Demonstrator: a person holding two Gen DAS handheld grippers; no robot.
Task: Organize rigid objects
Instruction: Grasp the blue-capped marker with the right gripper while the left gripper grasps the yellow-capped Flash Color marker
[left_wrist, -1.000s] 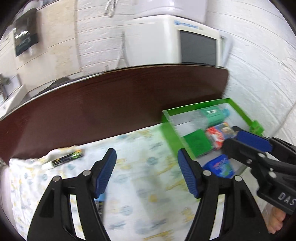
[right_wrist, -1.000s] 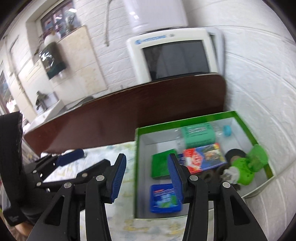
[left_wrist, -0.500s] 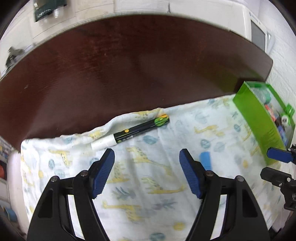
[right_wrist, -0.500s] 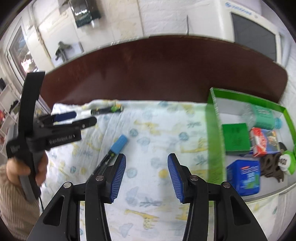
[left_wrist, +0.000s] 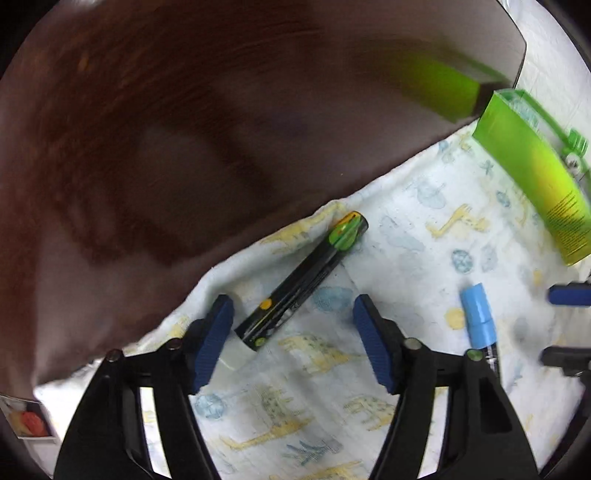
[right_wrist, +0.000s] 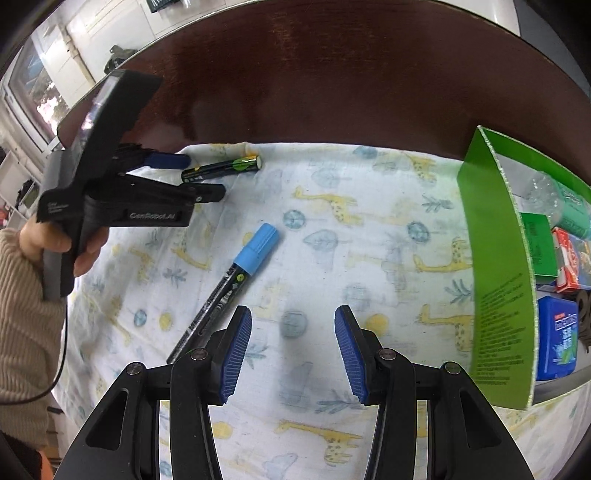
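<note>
On giraffe cloth (right_wrist: 369, 229), "GenRobot.AI" left gripper (left_wrist: 291, 336) closing around marker (left_wrist: 303, 280), right gripper (right_wrist: 291, 354) open, empty.

cloth (right_wrist: 332, 229) lies on the table (right_wrist: 332, 74). on the cloth: one marker (right_wrist: 221, 168) near its far edge, a second marker (right_wrist: 236, 280) nearer its middle. box (right_wrist: 495, 280) stands at the cloth's right edge, holding several packets.
</note>
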